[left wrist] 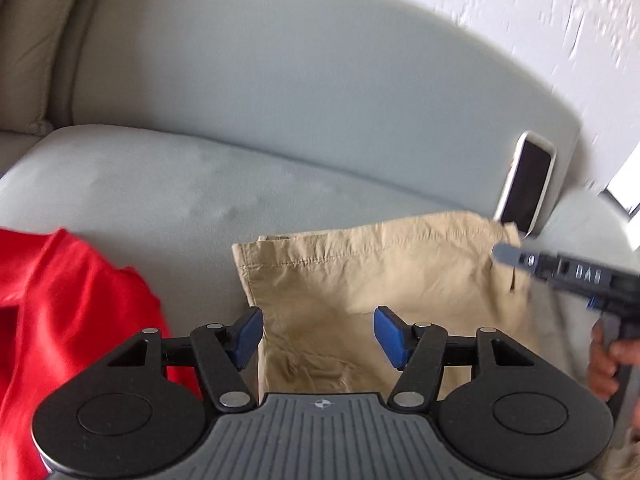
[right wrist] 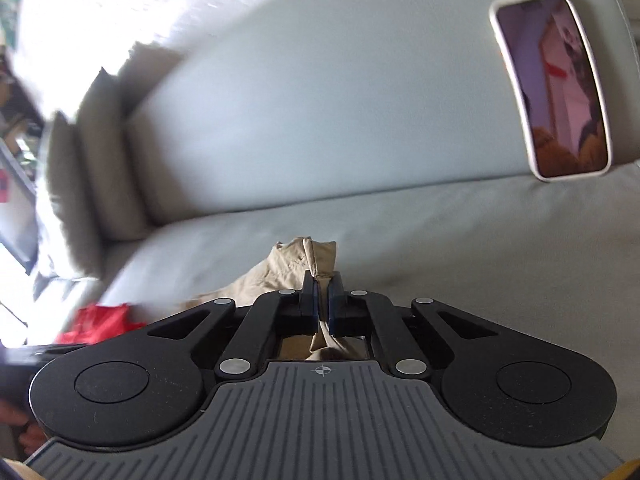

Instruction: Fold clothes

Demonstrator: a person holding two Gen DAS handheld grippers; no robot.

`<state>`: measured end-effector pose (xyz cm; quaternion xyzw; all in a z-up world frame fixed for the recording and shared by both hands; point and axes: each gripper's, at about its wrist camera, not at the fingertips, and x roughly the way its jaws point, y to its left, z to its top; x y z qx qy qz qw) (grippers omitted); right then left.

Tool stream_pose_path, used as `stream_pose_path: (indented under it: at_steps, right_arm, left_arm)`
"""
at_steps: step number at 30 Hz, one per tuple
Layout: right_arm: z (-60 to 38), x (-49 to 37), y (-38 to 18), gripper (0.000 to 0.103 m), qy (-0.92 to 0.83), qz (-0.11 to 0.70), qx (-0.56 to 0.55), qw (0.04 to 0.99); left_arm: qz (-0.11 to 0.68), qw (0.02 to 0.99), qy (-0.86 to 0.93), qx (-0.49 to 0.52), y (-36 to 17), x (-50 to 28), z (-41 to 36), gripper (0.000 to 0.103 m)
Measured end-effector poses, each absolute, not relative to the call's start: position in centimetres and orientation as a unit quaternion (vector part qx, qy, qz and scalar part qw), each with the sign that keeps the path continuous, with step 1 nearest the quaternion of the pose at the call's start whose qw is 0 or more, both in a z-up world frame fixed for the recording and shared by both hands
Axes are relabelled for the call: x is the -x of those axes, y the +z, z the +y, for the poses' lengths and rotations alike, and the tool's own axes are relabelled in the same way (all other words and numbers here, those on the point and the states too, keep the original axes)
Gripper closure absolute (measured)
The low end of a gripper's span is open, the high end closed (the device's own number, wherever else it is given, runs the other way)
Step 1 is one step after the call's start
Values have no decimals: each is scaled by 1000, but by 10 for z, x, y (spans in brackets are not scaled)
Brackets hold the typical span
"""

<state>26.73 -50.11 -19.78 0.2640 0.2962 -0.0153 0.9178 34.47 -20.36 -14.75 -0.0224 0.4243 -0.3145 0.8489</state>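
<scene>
Sofa (left wrist: 168, 184) bears one khaki garment (left wrist: 360, 280), one red garment (left wrist: 60, 300), one phone (left wrist: 526, 184).

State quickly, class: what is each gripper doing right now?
Left gripper: open over the khaki garment, gripping nothing.
Right gripper: shut on a pinched fold of the khaki garment.
</scene>
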Motion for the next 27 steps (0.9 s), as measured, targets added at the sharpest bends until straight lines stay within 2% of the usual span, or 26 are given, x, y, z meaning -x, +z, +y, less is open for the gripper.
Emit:
stream_pose_path:
  at_steps: [9, 15, 21, 27]
  right_arm:
    - [-440, -144, -130, 99, 77, 256, -174, 948]
    - [-400, -38, -130, 99, 77, 266, -80, 958]
    - [-401, 17, -182, 103, 33, 313, -63, 947]
    - [-441, 29, -199, 103, -21, 323, -204, 924]
  left_arm:
    - [381, 859, -325, 107, -79, -228, -91, 43]
    - [368, 852, -347, 138, -59, -152, -47, 39]
    - [383, 838, -358, 155, -60, -137, -75, 38]
    - [399, 873, -277, 57, -93, -174, -145, 40]
